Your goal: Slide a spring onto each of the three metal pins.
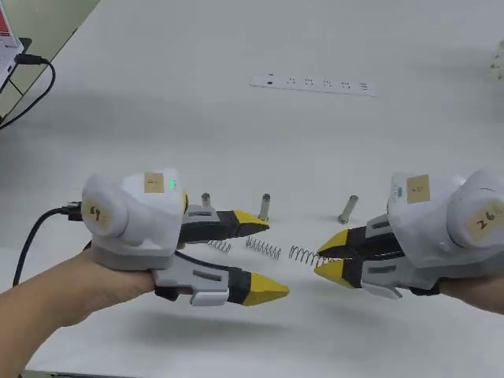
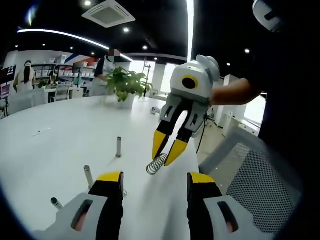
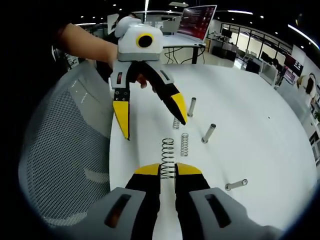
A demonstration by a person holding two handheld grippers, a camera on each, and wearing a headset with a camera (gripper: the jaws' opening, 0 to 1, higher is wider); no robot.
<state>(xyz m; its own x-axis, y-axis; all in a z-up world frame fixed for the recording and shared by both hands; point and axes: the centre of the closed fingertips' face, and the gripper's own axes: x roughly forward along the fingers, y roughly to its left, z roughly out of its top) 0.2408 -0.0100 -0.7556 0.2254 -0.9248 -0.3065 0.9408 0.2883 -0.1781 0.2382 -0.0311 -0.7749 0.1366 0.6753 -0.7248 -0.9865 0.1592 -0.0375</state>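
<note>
Three short metal pins (image 1: 206, 199) (image 1: 265, 206) (image 1: 348, 209) stand on the white table (image 1: 236, 134). My right gripper (image 1: 323, 262) is shut on one end of a spring (image 1: 303, 254), which sticks out toward the left gripper. The right gripper view shows this spring (image 3: 167, 156) rising from between its closed jaws (image 3: 168, 172). Two loose springs (image 1: 262, 248) (image 1: 219, 246) lie in front of the pins. My left gripper (image 1: 262, 256) is open with nothing in it, its jaws facing the held spring (image 2: 156, 164) a short way off.
A white power strip (image 1: 319, 83) lies at the far side of the table. A black cable (image 1: 39, 87) runs along the left edge. A grey mesh chair (image 3: 65, 150) stands beside the table. Plants (image 2: 125, 82) and people stand in the office behind.
</note>
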